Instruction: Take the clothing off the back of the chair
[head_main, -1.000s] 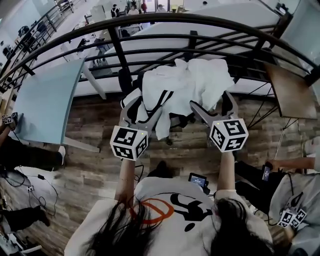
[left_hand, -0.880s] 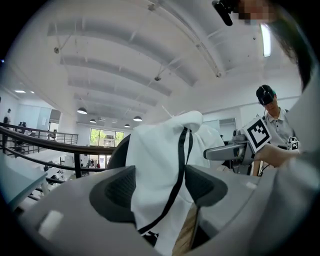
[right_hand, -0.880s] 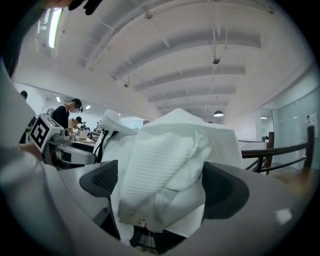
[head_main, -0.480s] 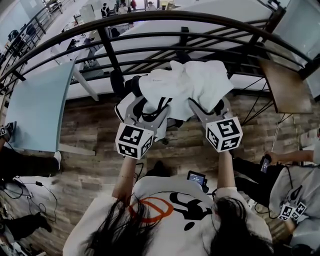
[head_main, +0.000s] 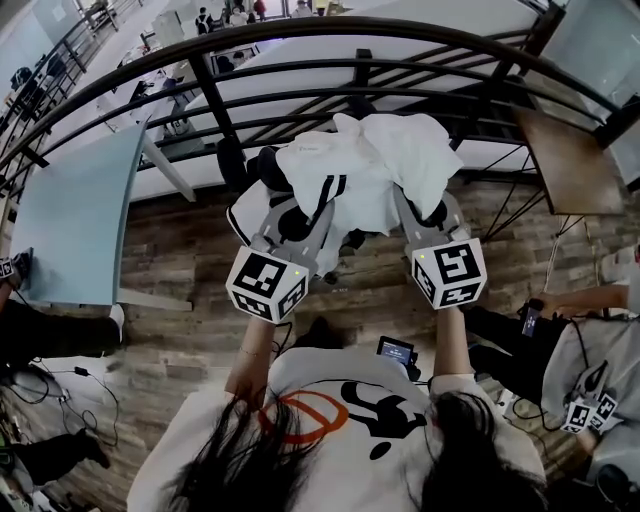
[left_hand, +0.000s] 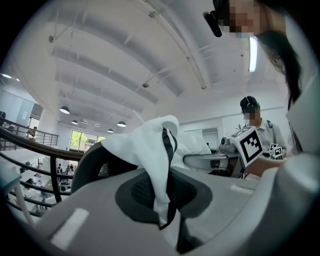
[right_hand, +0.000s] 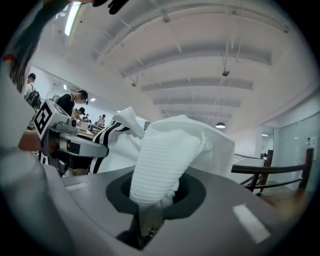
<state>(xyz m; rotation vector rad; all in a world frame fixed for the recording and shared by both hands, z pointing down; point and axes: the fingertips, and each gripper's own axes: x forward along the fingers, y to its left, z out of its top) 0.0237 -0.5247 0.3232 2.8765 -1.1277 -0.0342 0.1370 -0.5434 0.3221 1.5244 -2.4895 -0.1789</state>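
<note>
A white garment (head_main: 372, 160) with black stripes hangs bunched between my two grippers, above the office chair (head_main: 243, 208). My left gripper (head_main: 305, 212) is shut on a striped fold of the garment (left_hand: 161, 165), and the cloth runs down between its jaws. My right gripper (right_hand: 149, 202) is shut on a ribbed white part of the garment (right_hand: 160, 160). In the head view the right gripper (head_main: 408, 205) holds the garment's right side. The chair's dark back (left_hand: 89, 162) shows behind the cloth. The garment hides much of the chair.
A dark curved railing (head_main: 300, 70) runs just beyond the chair. A pale blue table (head_main: 80, 200) stands at the left, a brown one (head_main: 570, 160) at the right. People sit at the right (head_main: 600, 350) and left (head_main: 30, 320) edges. The floor is wooden.
Both grippers have pulled the garment up and gathered it tighter. More of the chair's back and seat now shows at the left below the cloth.
</note>
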